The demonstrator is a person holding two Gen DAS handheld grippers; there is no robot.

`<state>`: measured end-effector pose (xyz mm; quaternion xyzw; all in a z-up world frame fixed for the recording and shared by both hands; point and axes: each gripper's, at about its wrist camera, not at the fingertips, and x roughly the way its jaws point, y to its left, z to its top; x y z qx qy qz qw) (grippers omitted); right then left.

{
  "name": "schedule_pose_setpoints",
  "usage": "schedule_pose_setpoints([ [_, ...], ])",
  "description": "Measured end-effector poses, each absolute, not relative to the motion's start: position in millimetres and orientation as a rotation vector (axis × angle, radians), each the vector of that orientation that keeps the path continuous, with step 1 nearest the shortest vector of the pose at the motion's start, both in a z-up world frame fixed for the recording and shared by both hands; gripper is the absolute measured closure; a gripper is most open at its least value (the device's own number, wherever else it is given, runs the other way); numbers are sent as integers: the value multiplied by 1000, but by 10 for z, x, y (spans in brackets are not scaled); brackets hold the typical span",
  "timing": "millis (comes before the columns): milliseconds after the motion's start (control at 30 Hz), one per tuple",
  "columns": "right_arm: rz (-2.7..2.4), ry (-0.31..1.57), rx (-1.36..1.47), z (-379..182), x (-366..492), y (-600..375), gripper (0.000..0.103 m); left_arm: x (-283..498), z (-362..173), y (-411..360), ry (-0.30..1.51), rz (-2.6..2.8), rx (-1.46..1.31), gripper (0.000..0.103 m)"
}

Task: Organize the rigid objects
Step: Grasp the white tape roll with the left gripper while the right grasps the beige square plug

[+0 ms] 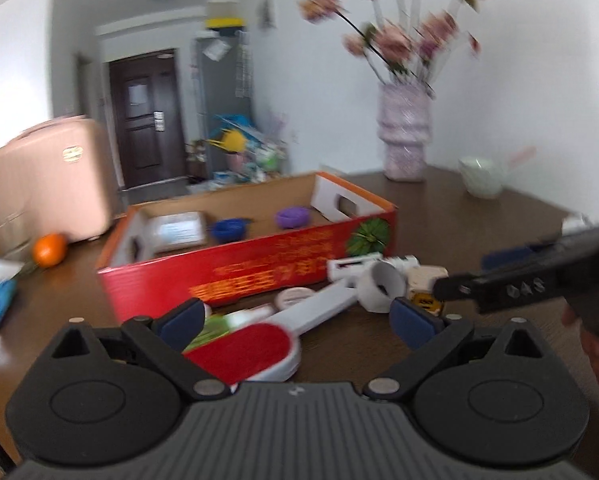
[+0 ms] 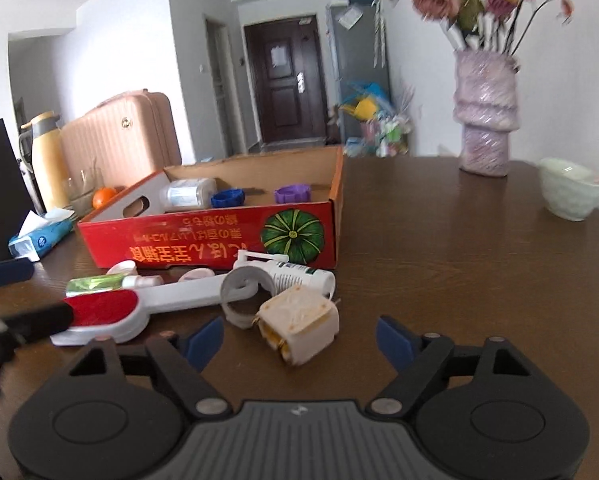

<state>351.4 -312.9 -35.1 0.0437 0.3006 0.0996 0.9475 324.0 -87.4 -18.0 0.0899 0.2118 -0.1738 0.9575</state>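
Left wrist view: the left tongs [image 1: 299, 318] stand wide apart, blue pads at each side, hovering over a lint brush [image 1: 267, 336] of white plastic with a red velvety oval head. The brush lies on the dark wood-grain bench [image 1: 439, 208]. Past its handle sit a grey ring [image 1: 381, 286], a cream blocky plug [image 1: 423, 278] and a white ribbed bottle [image 1: 359, 266], all just before a shallow cardboard box [image 1: 251, 264] with a glossy red side, yellow blurred characters and a green pumpkin picture. Inside the box lie a blue cap [image 1: 229, 230] and a purple cap [image 1: 293, 216]. The right tongs [image 1: 459, 288] reach in from the right, black, stamped with digits too blurred to read.

Right wrist view: the right tongs [image 2: 299, 338] gape open around nothing; the plug [image 2: 299, 326] rests on the bench [image 2: 459, 260] just ahead, between the pads, touching neither. The ring [image 2: 239, 296] leans against the plug and the brush [image 2: 139, 306]. A green foil tube [image 2: 95, 283] lies beside the brush head. The box [image 2: 207, 244] shows upside-down printed characters; within it a clear round jar [image 2: 187, 196] lies on its side beside the caps [image 2: 227, 199].
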Motion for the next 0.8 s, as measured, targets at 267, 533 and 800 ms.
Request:
schedule_pose_setpoints([
  [267,248,700,121,-536,3879,-3236,43,3758,-419,-1334,568,-439,279,26],
  [533,165,681,143,-535,3630,-3596,43,3986,-604,-1927,532,-478,464,33],
  [800,159,668,138,-530,3484,-3600,43,3969,-473,-1847,517,-442,408,55],
])
